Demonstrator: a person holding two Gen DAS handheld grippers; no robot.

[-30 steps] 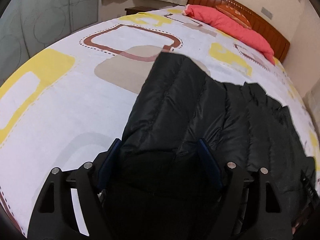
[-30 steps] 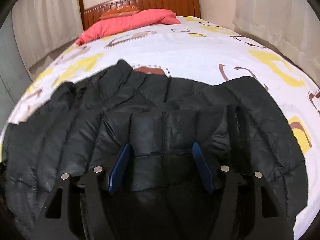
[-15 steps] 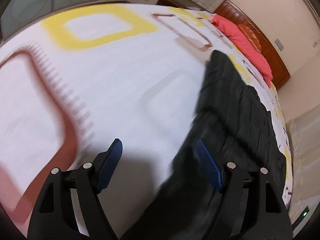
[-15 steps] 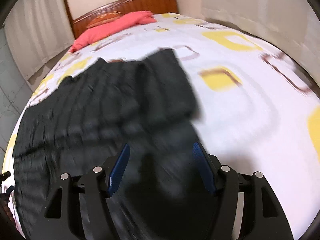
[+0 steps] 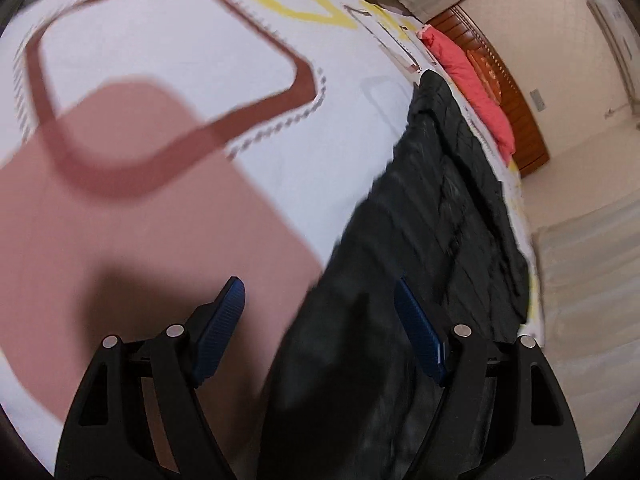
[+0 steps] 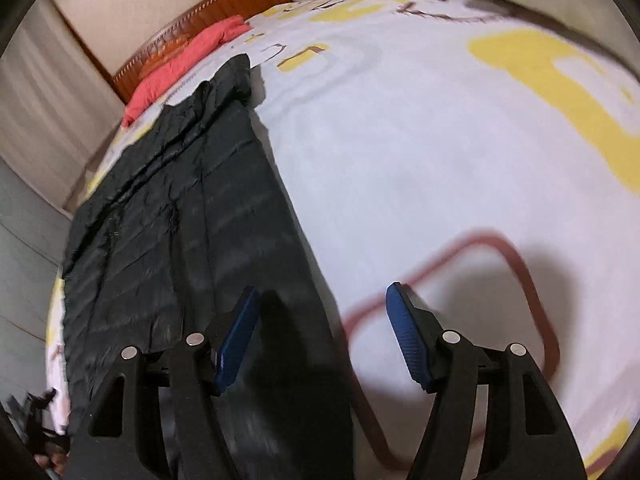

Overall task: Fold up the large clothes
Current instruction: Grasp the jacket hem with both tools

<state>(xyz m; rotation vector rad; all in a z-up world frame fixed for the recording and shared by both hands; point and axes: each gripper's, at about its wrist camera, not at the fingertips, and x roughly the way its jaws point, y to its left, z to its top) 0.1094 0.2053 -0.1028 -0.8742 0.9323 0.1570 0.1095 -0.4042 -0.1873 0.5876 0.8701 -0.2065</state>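
Note:
A black quilted puffer jacket (image 5: 440, 216) lies flat on the bed, stretched toward the headboard. It also shows in the right wrist view (image 6: 180, 216). My left gripper (image 5: 318, 312) is open, low over the jacket's left edge, with the edge running between its blue pads. My right gripper (image 6: 320, 316) is open, low over the jacket's right edge, with the edge between its pads. Neither holds anything.
The white bedspread (image 5: 224, 92) has yellow and brown shapes and spreads wide on both sides of the jacket (image 6: 460, 152). A red pillow (image 5: 472, 80) lies by the wooden headboard (image 6: 192, 16). Curtains and walls stand beyond the bed.
Both grippers have swung outward from above the middle of the jacket to its side edges, left one leftward, right one rightward, and dropped closer to the bed. Both stay open.

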